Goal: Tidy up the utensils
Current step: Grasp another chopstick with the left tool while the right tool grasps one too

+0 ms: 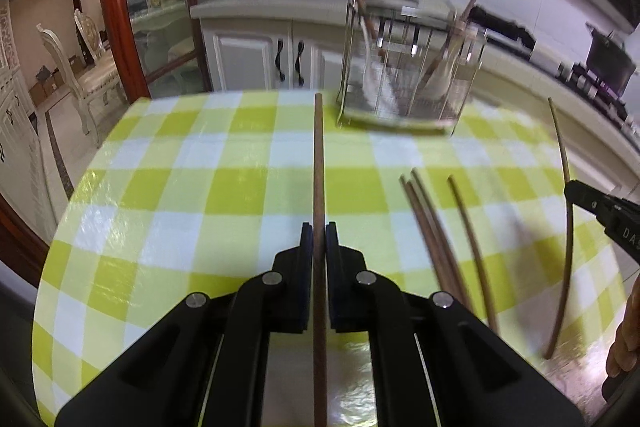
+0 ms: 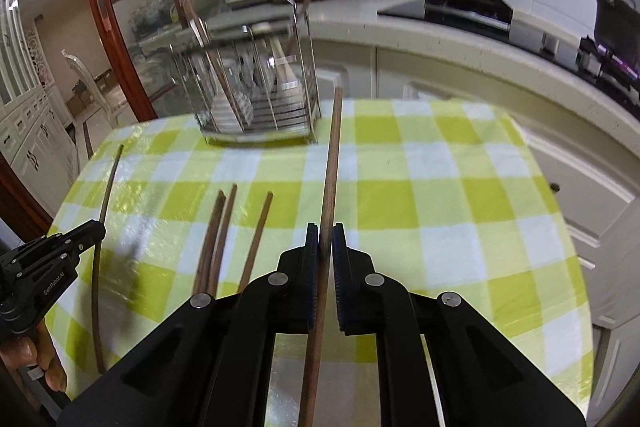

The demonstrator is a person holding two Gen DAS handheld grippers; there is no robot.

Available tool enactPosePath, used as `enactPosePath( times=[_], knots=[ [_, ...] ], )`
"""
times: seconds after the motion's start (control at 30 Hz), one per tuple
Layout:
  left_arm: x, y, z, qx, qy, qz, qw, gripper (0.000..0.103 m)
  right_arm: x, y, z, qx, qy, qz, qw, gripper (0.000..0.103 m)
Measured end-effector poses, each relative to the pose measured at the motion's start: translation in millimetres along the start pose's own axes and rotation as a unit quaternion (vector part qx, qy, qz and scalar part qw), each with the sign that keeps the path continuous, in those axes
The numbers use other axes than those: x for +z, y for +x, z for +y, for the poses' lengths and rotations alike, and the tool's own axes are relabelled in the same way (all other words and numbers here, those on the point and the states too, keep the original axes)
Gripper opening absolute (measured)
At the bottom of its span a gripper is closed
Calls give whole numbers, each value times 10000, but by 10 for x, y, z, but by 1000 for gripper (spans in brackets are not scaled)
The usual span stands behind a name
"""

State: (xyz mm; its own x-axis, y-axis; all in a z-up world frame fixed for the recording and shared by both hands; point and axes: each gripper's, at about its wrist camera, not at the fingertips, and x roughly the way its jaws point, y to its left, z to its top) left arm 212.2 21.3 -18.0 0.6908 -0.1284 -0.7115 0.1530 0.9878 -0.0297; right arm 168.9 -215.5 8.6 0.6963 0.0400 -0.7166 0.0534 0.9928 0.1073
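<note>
Two chopsticks being lifted: I'm pinching one in left gripper (image 1: 319, 227) fingers, one in right gripper (image 2: 325, 227). Four chopsticks (image 2: 218, 235) lying on counter (image 2: 440, 187); some already standing in wire holder (image 2: 256, 83).

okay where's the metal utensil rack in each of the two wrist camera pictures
Left wrist view: the metal utensil rack stands upper centre-right, at the far edge of the checked tablecloth.
Right wrist view: the rack stands upper centre-left, at the far edge.
Shared landmark: the loose chopsticks lying on the cloth in front of it.
</note>
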Motion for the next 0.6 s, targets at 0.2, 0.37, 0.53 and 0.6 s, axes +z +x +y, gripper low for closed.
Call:
enactPosePath(
  times=[0.2,0.37,0.53,0.6],
  knots=[
    [132,-257,-9,-160,-99,-445,9988,7,86,-239,0,-36,-57,-285,9996,9],
    [177,-407,-45,-204,-93,-621,9978,7,133,-378,-1,-2,-78,-433,9990,9],
    [186,-456,-62,-195,-76,-655,9976,7,123,-361,-39,-1,-19,-379,9993,8],
    [179,-460,-69,-199,-70,-652,9977,7,108,-302,-96,-119,91,-270,9995,9]
  ],
)
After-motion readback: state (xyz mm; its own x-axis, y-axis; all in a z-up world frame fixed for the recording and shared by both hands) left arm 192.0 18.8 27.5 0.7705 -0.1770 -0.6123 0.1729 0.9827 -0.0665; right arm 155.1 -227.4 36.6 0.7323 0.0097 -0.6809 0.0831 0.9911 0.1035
